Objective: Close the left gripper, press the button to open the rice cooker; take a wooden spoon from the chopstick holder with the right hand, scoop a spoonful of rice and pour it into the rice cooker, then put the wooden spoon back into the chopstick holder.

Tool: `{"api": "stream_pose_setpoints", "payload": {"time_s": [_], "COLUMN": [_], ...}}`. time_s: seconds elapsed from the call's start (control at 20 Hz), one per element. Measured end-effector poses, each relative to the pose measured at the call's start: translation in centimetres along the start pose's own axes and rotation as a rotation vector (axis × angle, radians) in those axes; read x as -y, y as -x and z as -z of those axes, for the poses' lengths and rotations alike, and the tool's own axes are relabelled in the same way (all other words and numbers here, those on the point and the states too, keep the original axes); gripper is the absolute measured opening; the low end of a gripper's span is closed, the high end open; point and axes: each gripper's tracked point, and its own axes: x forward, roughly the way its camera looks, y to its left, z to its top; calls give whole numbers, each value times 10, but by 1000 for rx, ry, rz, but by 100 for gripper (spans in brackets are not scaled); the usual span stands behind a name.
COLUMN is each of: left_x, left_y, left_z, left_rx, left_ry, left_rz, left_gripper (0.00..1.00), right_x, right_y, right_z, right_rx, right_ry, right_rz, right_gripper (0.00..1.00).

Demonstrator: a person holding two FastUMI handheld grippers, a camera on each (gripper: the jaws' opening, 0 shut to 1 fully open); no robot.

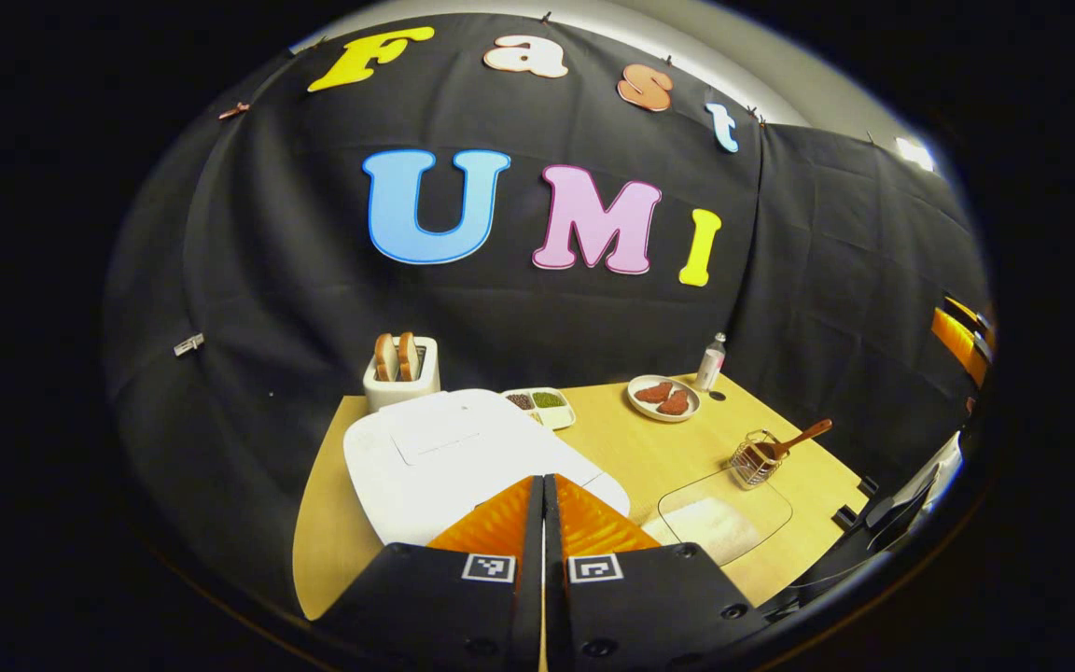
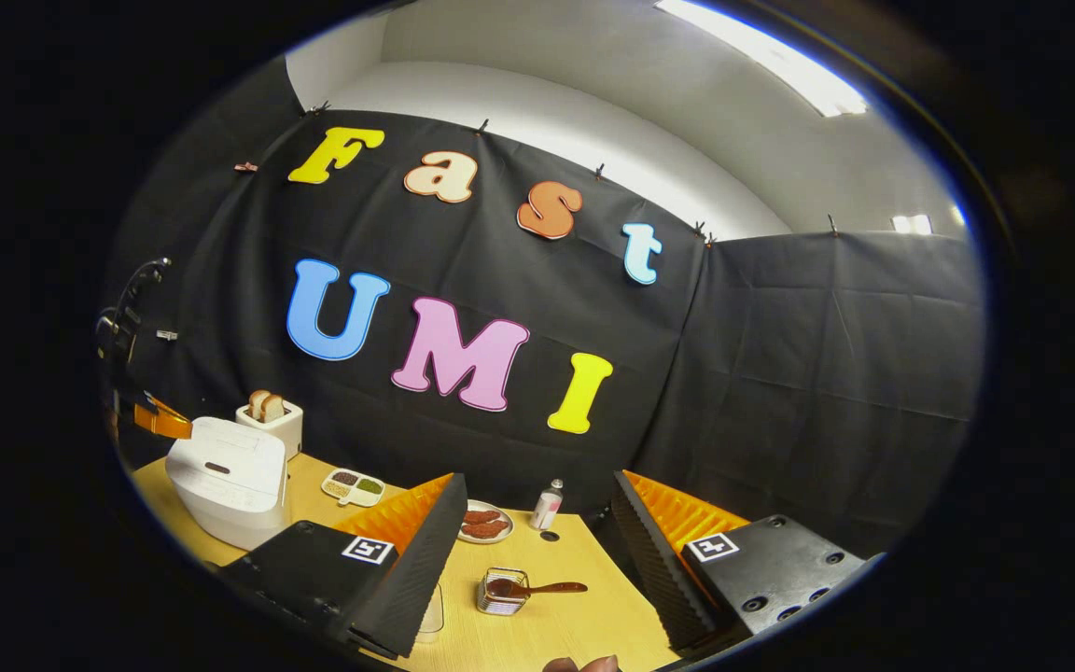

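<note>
Left gripper (image 1: pixel 543 504): I see its fingers pressed together, poised above the rice cooker.
Right gripper (image 2: pixel 537 551): spread wide, nothing between.
Rice cooker (image 1: pixel 449 448): white, boxy, rounded corners, lid down, near the table's (image 1: pixel 631 439) left edge.
Wooden spoon (image 2: pixel 537 589): brown, leaning in the wire chopstick holder (image 2: pixel 502 592), right half of table.

Rice cooker (image 1: pixel 463 457): my left gripper's (image 1: pixel 543 485) fingers cover its near edge at 6 o'clock | glass bowl (image 2: pixel 433 611): mostly behind my right gripper's finger | wooden spoon (image 2: pixel 537 589): bowl end sunk in chopstick holder (image 2: pixel 503 592) (contents too small to tell)
</note>
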Motion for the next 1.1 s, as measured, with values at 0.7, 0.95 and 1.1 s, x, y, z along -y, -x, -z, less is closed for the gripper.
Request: {"api": "stream_pose_setpoints", "payload": {"time_s": [0.7, 0.95, 1.1], "left_x": [-32, -35, -34], "left_y": [-61, -72, -73], "left_z": [35, 52, 55], "left_rx": [-111, -157, -158], "left_ry": [55, 73, 88], "left_rz": [7, 4, 6], "left_gripper": [7, 7, 7], "right_x": [13, 19, 22], "right_y": [15, 17, 18], "right_z": [7, 12, 15], "right_rx": [-20, -30, -39], "right_ry": [29, 29, 25], "right_rz": [41, 59, 67], "right_gripper": [97, 97, 97]}}
